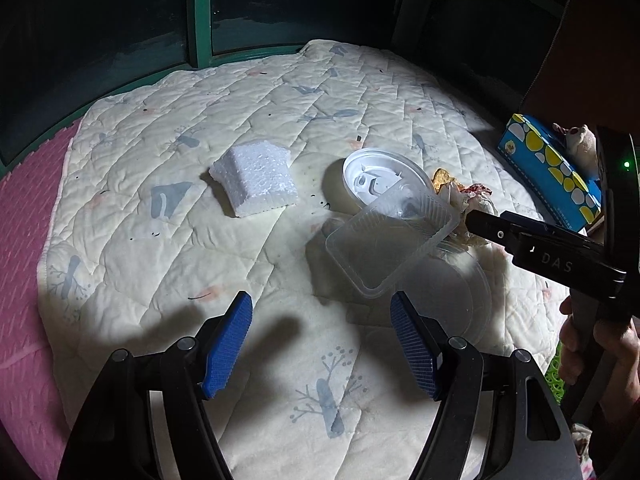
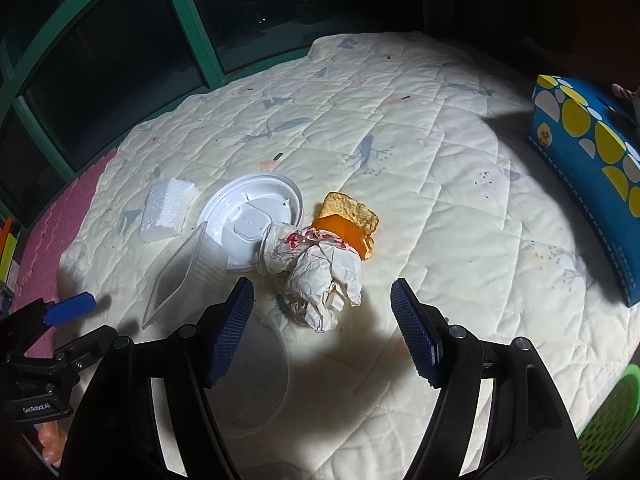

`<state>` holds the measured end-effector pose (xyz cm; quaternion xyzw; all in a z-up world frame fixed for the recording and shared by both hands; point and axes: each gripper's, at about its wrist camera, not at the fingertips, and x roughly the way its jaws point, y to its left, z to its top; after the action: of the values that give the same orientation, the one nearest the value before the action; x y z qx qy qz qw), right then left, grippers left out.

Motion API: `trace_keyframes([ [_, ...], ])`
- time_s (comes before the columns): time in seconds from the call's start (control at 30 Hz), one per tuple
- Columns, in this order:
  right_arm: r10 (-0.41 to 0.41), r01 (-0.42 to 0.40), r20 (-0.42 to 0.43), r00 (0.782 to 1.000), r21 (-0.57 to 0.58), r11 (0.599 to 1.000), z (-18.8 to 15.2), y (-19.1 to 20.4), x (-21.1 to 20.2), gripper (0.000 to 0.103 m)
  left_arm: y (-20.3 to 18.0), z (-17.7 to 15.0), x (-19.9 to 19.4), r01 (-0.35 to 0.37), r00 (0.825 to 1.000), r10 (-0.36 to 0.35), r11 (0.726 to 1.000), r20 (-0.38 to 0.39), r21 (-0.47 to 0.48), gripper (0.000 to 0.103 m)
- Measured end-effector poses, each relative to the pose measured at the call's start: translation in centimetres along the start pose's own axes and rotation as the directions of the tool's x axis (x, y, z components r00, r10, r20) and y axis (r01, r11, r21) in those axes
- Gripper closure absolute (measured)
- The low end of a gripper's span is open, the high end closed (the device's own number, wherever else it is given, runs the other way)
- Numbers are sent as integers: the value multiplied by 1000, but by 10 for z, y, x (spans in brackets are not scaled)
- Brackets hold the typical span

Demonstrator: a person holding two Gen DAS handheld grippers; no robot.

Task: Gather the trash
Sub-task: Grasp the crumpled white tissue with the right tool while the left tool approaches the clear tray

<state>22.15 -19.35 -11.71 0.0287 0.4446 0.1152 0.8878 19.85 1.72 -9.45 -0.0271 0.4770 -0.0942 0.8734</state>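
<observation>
Trash lies on a cream quilted mat (image 1: pixel 280 92). A white foam block (image 1: pixel 256 182) sits left of a white round lid (image 1: pixel 376 178). A clear plastic tray (image 1: pixel 390 244) leans on the lid, over a clear round lid (image 1: pixel 460 300). Crumpled white paper (image 2: pixel 320 276) and an orange wrapper (image 2: pixel 348 226) lie beside the white lid (image 2: pixel 256 216). My left gripper (image 1: pixel 322 344) is open and empty, just short of the tray. My right gripper (image 2: pixel 322 338) is open and empty, close above the crumpled paper; it shows in the left wrist view (image 1: pixel 476 220).
A blue box with yellow and white dots (image 2: pixel 592 168) stands at the mat's right edge. A green mesh basket (image 2: pixel 612 420) is at lower right. Pink foam flooring (image 1: pixel 24 240) borders the mat on the left. Green-framed dark windows (image 1: pixel 200 12) run behind.
</observation>
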Motion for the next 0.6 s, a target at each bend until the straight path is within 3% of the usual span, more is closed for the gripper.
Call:
trace_keyframes([
  [0.17,-2,3,-23,1000,26,1000,1,-7,13,36,-3,-1,3,7,1000,-7,1000,-9,12,34],
  [0.23,6,-4,-35,999,42,999,1,-10,17,47,-7,-1,5,10,1000,-10,1000,-13,25,34],
  [0.43,24,-23,-21,999,51,998,-1,-10,10,66,-15,1,8,22,1000,-21,999,-11,49,34],
  [0.6,12,-12,9,1000,37,999,-4,-9,-3,68,-20,5,10,44,999,-43,998,-9,53,34],
])
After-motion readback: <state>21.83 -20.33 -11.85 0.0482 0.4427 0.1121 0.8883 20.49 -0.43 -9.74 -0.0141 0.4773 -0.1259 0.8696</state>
